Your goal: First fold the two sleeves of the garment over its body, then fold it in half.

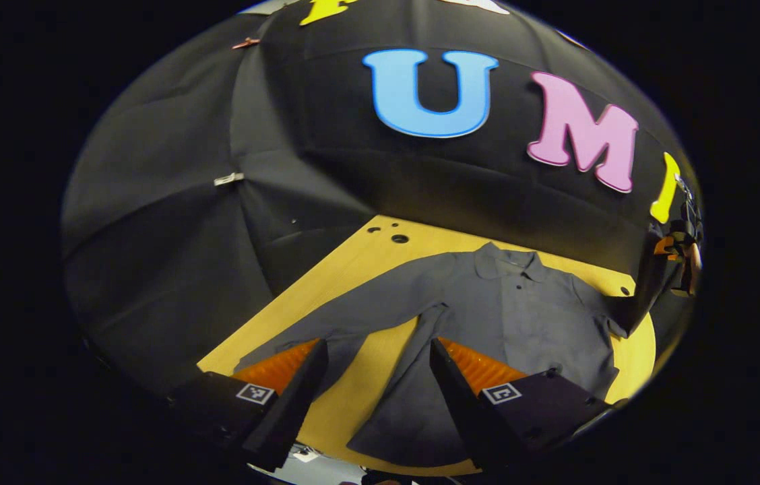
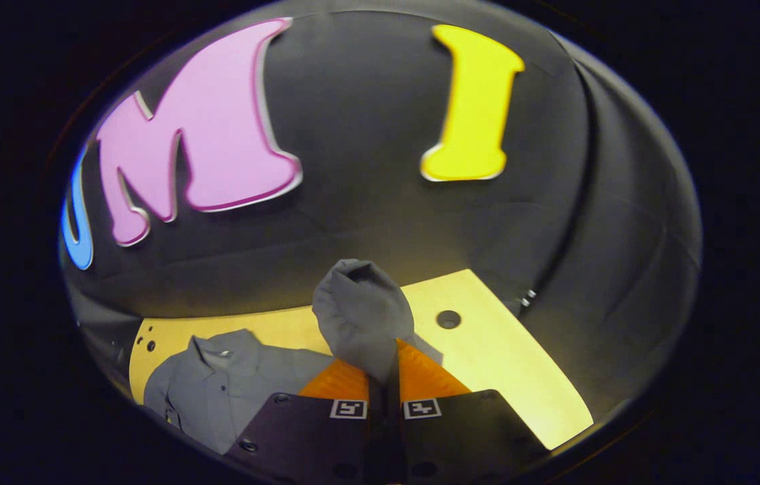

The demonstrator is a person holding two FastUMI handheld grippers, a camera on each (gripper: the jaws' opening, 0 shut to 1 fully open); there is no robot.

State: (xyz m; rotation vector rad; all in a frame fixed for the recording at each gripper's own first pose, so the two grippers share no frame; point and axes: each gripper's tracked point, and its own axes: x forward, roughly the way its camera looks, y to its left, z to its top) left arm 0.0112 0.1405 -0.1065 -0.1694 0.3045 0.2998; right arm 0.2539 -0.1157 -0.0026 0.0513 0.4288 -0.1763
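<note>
A grey collared shirt [image 1: 521, 316] lies flat on the yellow table [image 1: 380, 259], collar at the far side. One long sleeve [image 1: 366, 316] stretches toward the near left corner. My left gripper [image 1: 377, 347] hovers open over the gap between that sleeve and the shirt's side, holding nothing. In the right gripper view, my right gripper [image 2: 383, 377] is shut on the other sleeve's end [image 2: 361, 310], which bunches up above the fingertips. The shirt body [image 2: 232, 377] lies to its lower left. The right gripper [image 1: 678, 256] also appears at the far right of the left gripper view, with the sleeve raised off the table.
Small round holes [image 1: 399, 238] mark the table's far left corner, and another hole [image 2: 448, 319] sits near the right gripper. Black cloth walls close in the table's far and side edges. Bare tabletop [image 2: 508, 364] lies right of the held sleeve.
</note>
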